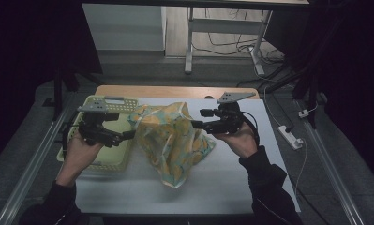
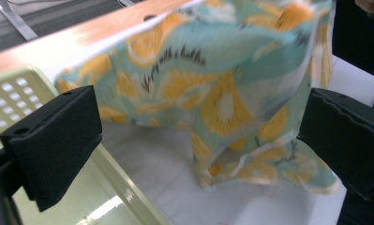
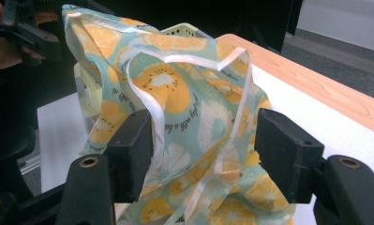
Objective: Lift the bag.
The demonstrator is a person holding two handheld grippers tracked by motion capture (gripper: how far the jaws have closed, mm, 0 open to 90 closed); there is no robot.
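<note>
A thin cloth bag [image 1: 173,140] printed with orange slices on teal, with white ribbon handles, stands bunched up on the white table [image 1: 222,178]. My left gripper [image 1: 124,136] hovers over a pale green basket [image 1: 107,101] left of the bag. In the left gripper view its jaws [image 2: 198,145] are wide open, with the bag [image 2: 222,70] ahead of them and untouched. My right gripper [image 1: 197,124] points at the bag from the right. The bag [image 3: 175,93] and a ribbon pass loosely between its parted jaws [image 3: 203,150], so I read it as open.
The basket's rim [image 2: 16,89] lies under the left jaw. A wooden strip [image 1: 175,91] runs along the table's far edge. A white power strip [image 1: 290,137] lies on the floor at the right, and desk legs and cables stand behind the table.
</note>
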